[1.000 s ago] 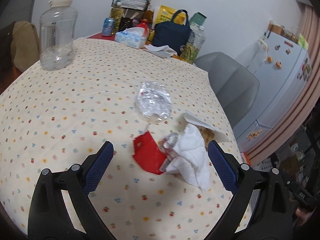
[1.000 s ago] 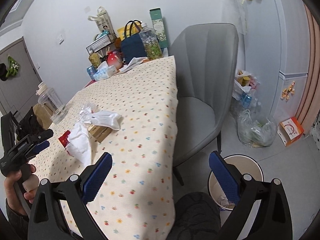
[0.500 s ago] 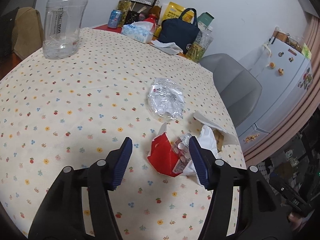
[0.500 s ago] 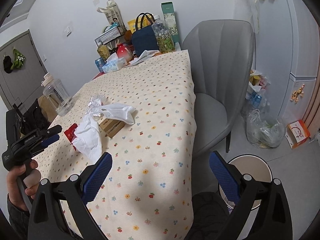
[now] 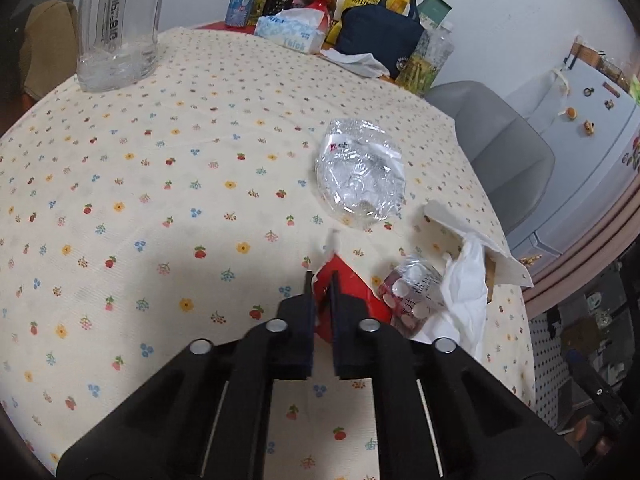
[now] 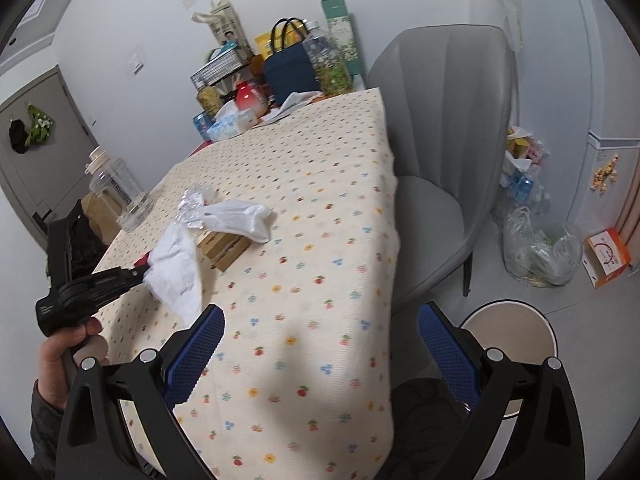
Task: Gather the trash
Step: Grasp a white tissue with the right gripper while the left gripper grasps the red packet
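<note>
1. Our left tongs (image 5: 320, 280), spread a second ago, have closed and now pinch the red wrapper (image 5: 352, 292) on the desk (image 5: 160, 200), ready for lifting.
2. Our right tongs (image 6: 320, 344) hang spread, empty, near the bin (image 6: 516, 320).

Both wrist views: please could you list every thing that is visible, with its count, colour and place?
red wrapper: 1, red, near table edge, pinched between the left gripper's pads
blister pack: 1, clear and silver, right of the wrapper
white tissue: 1, white, crumpled beside the wrapper
clear plastic bag: 1, transparent, mid-table
cardboard box: 1, brown, under a white bag
water jug: 1, clear, far left of table
tissue box: 1, blue-white, table's far end
navy bag: 1, dark blue, far end
grey chair: 1, beside table
trash bin: 1, cream, on floor
left gripper: 1, black, shut on wrapper
right gripper: 1, blue pads, open, empty
hand: 1, holding the left gripper's handle
</note>
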Action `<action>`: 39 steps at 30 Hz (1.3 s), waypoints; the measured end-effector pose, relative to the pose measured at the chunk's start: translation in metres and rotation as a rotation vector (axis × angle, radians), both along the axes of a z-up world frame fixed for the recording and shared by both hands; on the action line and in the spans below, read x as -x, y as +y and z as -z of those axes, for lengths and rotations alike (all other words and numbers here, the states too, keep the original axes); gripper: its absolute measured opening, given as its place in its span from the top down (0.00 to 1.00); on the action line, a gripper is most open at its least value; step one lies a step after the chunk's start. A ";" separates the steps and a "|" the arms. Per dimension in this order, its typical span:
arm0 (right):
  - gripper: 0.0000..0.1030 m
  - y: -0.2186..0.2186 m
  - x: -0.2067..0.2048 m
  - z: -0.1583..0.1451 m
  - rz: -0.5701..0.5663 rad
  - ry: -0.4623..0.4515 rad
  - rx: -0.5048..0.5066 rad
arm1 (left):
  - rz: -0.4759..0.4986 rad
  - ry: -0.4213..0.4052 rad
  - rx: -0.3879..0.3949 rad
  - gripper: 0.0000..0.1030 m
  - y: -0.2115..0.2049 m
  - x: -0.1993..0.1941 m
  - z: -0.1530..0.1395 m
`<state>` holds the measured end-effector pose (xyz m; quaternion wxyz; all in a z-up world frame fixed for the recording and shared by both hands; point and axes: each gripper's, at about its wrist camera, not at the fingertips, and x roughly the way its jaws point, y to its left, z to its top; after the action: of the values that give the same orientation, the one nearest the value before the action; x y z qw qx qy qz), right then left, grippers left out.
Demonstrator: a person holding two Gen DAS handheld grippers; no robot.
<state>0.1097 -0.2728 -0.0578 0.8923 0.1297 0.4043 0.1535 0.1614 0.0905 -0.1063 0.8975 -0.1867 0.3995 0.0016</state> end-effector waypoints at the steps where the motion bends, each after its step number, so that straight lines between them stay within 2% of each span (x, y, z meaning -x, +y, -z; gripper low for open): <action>1: 0.08 0.004 0.000 0.000 -0.013 0.001 -0.002 | -0.002 -0.013 -0.007 0.95 0.000 0.002 -0.003; 4: 0.12 0.023 -0.003 0.001 -0.071 0.008 -0.003 | -0.008 -0.024 -0.013 0.95 0.002 0.007 -0.007; 9: 0.31 0.064 -0.009 0.006 -0.175 0.033 0.000 | -0.009 -0.029 -0.004 0.95 0.009 0.014 -0.012; 15: 0.46 0.111 -0.019 0.012 -0.273 0.062 0.022 | -0.012 -0.050 0.010 0.95 0.017 0.025 -0.022; 22: 0.54 0.148 -0.024 0.022 -0.327 0.082 0.068 | -0.012 -0.055 0.021 0.95 0.023 0.034 -0.025; 25: 0.58 0.156 -0.021 0.026 -0.338 0.065 0.119 | -0.015 -0.059 0.024 0.95 0.025 0.037 -0.026; 29: 0.82 0.161 -0.018 0.026 -0.326 0.042 0.213 | -0.018 -0.073 0.024 0.95 0.028 0.040 -0.030; 30: 0.89 0.160 -0.019 0.026 -0.324 0.044 0.220 | -0.020 -0.077 0.022 0.95 0.028 0.040 -0.030; 32: 0.95 0.155 -0.019 0.026 -0.325 0.053 0.211 | -0.028 -0.086 0.013 0.95 0.030 0.042 -0.033; 39: 0.97 0.140 -0.010 0.013 -0.298 0.014 0.179 | -0.045 -0.097 0.016 0.95 0.035 0.047 -0.037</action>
<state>0.1200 -0.1329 -0.0705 0.8649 -0.0106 0.4371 0.2465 0.1143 0.1257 -0.0693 0.9141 -0.2029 0.3510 0.0096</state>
